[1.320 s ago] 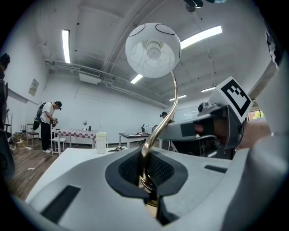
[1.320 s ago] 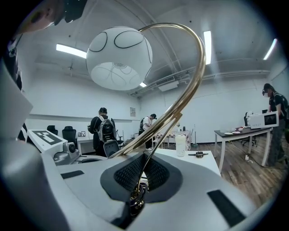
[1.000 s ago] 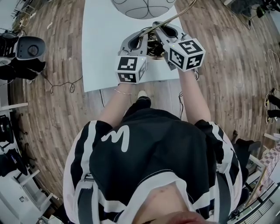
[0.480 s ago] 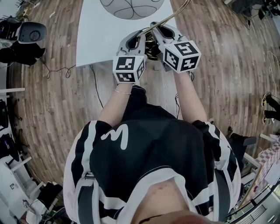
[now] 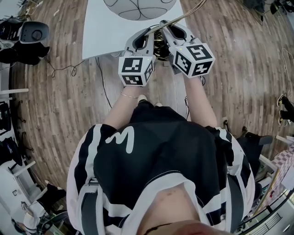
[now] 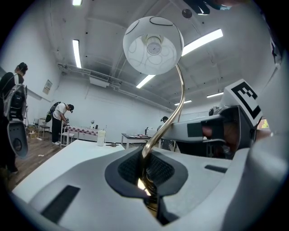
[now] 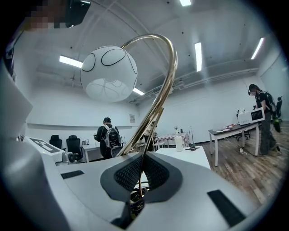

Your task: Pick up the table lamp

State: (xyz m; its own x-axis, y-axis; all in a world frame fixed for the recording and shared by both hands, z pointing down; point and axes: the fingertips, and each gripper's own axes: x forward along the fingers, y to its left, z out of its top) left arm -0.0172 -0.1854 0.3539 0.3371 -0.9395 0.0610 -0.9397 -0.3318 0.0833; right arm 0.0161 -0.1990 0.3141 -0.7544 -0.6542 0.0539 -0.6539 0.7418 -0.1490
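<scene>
The table lamp has a white globe shade (image 5: 140, 7) with black line patterns and a curved gold stem (image 5: 183, 16). Both grippers clamp the stem low down, side by side, and the lamp hangs in the air off the white table (image 5: 105, 32). My left gripper (image 5: 149, 39) is shut on the stem (image 6: 180, 97), with the shade (image 6: 153, 45) arching above it. My right gripper (image 5: 167, 32) is shut on the stem (image 7: 158, 90) too, and the shade (image 7: 108, 72) hangs up at its left. The lamp's base is hidden under the jaws.
The white table's front edge lies just beyond the grippers, with wooden floor under my arms. A black stool (image 5: 32, 34) and a loose cable (image 5: 64, 71) lie at the left. People stand far off (image 6: 61, 119) (image 7: 104, 135), and another table (image 7: 230, 135) stands at the right.
Both grippers have come back from over the table with the lamp still held. The table's front edge has slid away up the head view, and floor now shows beneath the grippers.
</scene>
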